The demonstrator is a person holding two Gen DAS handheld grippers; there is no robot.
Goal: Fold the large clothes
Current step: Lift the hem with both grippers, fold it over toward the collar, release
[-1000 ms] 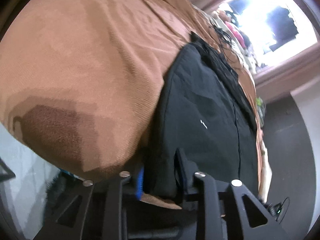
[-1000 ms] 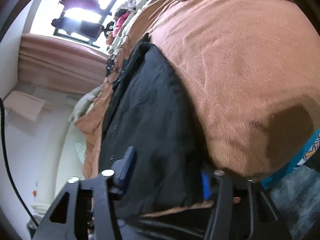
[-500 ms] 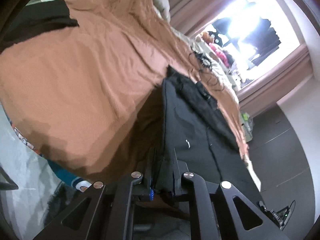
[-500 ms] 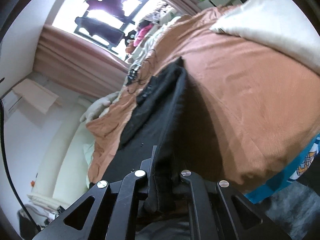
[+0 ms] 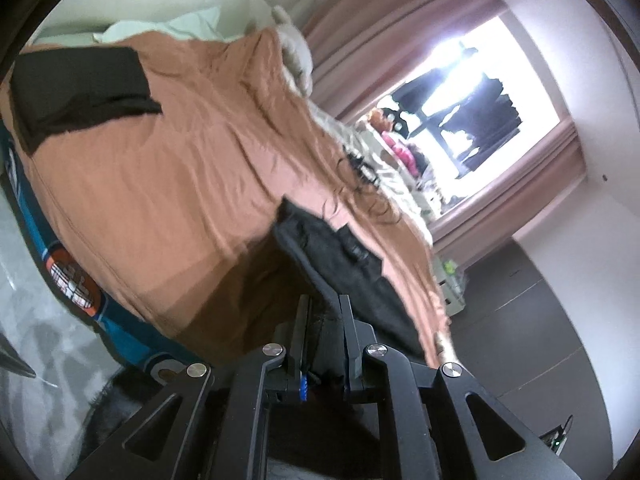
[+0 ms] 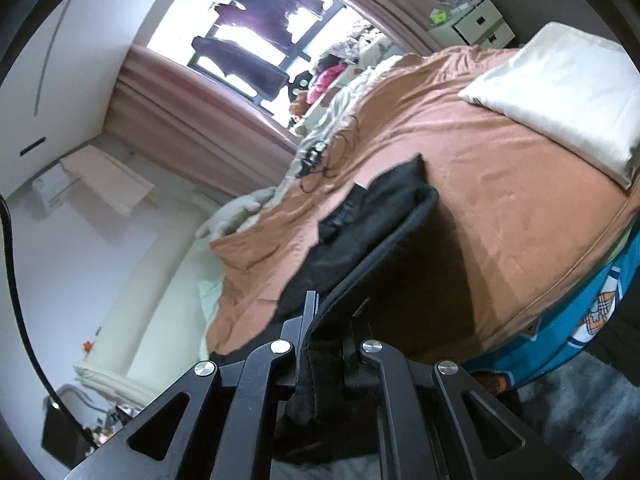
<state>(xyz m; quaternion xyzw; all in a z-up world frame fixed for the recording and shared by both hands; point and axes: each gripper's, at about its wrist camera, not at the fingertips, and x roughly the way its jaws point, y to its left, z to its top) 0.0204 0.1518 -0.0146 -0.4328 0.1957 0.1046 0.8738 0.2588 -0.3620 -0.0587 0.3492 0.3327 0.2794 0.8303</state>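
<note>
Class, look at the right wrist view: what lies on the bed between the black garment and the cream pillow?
Only bare brown bedspread separates the black garment from the cream pillow; the right wrist view shows this.

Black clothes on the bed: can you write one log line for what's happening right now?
left gripper: shut on black garment | right gripper: shut on black garment | garment: near edge lifted off brown bedspread

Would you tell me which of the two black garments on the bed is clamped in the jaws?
The black garment near the bed's edge; the folded black one lies untouched farther up the brown bedspread.
</note>
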